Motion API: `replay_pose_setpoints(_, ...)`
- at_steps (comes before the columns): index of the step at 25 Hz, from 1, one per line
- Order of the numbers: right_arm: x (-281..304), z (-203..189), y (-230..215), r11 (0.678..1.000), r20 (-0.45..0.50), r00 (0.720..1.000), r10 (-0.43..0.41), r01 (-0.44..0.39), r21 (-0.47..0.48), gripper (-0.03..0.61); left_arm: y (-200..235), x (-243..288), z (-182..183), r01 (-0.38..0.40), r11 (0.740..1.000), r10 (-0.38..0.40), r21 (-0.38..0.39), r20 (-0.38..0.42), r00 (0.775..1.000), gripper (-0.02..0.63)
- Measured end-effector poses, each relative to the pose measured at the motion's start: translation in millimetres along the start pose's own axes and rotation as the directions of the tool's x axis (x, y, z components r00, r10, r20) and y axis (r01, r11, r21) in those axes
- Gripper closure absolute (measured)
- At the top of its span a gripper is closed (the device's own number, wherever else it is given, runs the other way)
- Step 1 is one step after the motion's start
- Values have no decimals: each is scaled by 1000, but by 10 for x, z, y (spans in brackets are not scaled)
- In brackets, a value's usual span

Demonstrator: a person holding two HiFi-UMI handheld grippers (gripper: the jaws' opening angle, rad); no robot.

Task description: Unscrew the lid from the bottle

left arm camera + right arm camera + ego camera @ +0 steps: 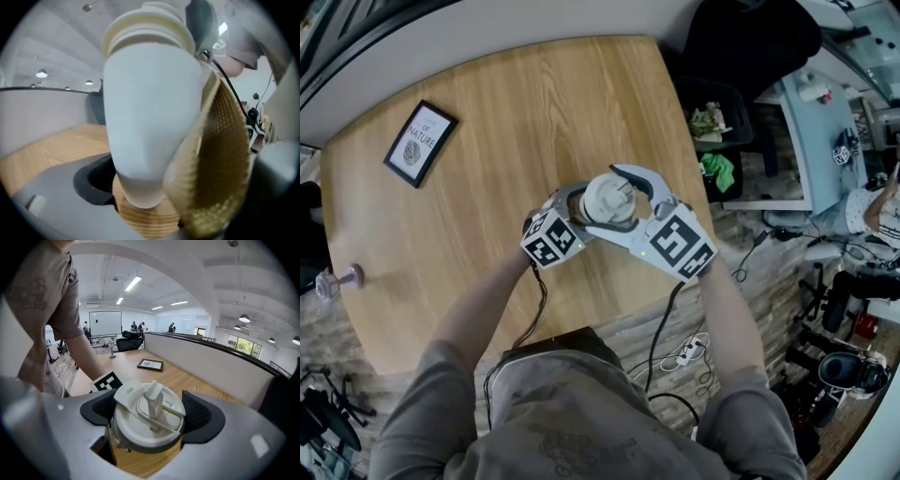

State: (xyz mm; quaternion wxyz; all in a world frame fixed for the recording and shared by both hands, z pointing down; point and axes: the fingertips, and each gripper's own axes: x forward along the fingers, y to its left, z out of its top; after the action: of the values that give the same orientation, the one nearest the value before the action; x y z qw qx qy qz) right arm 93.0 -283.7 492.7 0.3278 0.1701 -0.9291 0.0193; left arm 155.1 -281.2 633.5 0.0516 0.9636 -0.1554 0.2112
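Note:
A white bottle point(150, 126) stands upright on the wooden table point(487, 112), close to its near edge. My left gripper point(586, 211) comes in from the left and is shut on the bottle's body; its yellowish mesh pad point(220, 159) bends against the side. The white lid point(150, 413) with a flip spout sits between the dark pads of my right gripper point(149, 416), which is shut on it from the right. In the head view the lid point(607, 195) lies straight over the bottle. Whether the lid is apart from the neck I cannot tell.
A black-framed picture point(420, 142) lies at the table's far left, and a small clear object point(337, 281) rests at its left edge. Beyond the right edge are a black bin point(712, 122) with rubbish and cables point(689, 352) on the floor.

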Motion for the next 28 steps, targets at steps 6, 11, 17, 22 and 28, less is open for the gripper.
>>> replay_pose_setpoints(6, -263, 252, -73, 996, 37, 997, -74, 72, 60, 140, -66, -235, 113, 19, 1000, -18, -18, 8, 1000, 130)
replay_pose_setpoints(11, -484, 430, -77, 982, 73, 984, -165, 157, 109, 140, -24, -624, 271, -25, 999, 26, -30, 26, 999, 117)
replay_pose_setpoints(17, -761, 723, -32, 955, 146, 957, -250, 219, 198, 140, -48, -1123, 519, -70, 997, 73, -44, 62, 995, 117)
replay_pose_setpoints(22, -1069, 995, 26, 924, 218, 914, -342, 284, 257, 140, -44, -1557, 840, -139, 987, 146, -76, 97, 985, 145)
replay_pose_setpoints(28, -1638, 1431, 41, 845, 360, 786, -502, 357, 399, 140, 46, -2249, 1472, -253, 961, 271, -109, 208, 940, 211)
